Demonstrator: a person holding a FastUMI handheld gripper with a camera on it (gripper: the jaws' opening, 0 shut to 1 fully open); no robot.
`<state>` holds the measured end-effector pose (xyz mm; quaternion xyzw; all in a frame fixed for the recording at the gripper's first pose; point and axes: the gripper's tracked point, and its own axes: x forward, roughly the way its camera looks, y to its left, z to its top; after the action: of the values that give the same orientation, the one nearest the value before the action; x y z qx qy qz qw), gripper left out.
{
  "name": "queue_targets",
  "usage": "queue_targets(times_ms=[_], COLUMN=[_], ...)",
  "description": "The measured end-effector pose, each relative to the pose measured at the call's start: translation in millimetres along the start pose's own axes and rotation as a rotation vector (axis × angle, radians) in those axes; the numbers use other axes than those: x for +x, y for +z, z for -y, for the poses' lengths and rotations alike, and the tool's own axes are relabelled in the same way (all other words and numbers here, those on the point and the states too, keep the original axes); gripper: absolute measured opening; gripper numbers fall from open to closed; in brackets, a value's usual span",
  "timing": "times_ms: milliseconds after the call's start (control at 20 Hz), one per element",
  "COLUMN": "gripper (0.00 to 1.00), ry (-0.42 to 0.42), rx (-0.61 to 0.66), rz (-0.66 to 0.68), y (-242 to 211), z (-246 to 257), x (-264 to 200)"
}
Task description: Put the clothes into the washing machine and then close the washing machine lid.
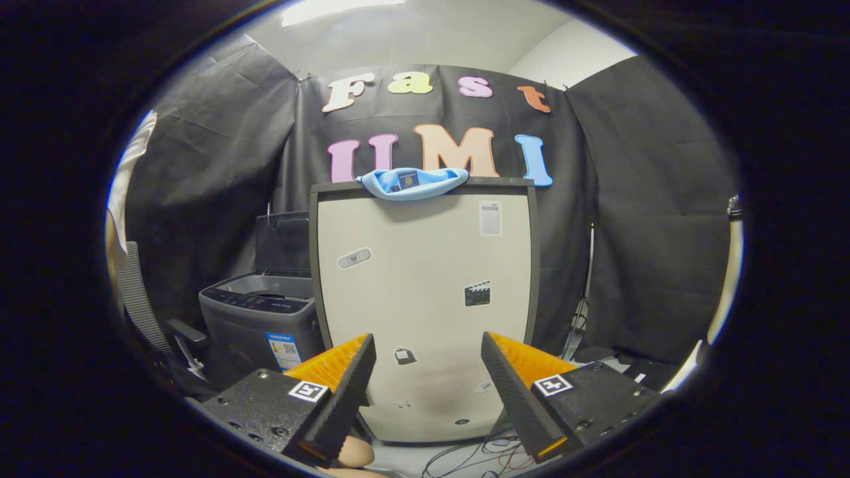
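Blue garment (412,183) atop cream cabinet (425,312), beyond parted, empty gripper (428,388).

The gripper (428,392) is held level, pointing straight ahead. Its two fingers (345,392) stand wide apart with nothing between them.

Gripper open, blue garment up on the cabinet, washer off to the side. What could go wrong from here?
1. The blue garment lies draped over the top edge of the beige cabinet, well beyond the open gripper; a shallow pinch could knock it off the back.
2. The washing machine stands partly behind the cabinet, so the carry may catch the cabinet's corner.
3. Loose cables on the floor below could snag a trailing garment.
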<state>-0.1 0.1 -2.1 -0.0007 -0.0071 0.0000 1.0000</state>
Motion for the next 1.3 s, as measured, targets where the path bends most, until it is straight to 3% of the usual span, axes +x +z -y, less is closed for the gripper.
queue_targets(times_ms=[1000, 1300], gripper=[0.97, 0.97], ry=[0.028, -0.060], rx=[0.002, -0.008], rz=[-0.001, 0.019], y=[-1, 12], z=[-6, 7], x=[0, 11])
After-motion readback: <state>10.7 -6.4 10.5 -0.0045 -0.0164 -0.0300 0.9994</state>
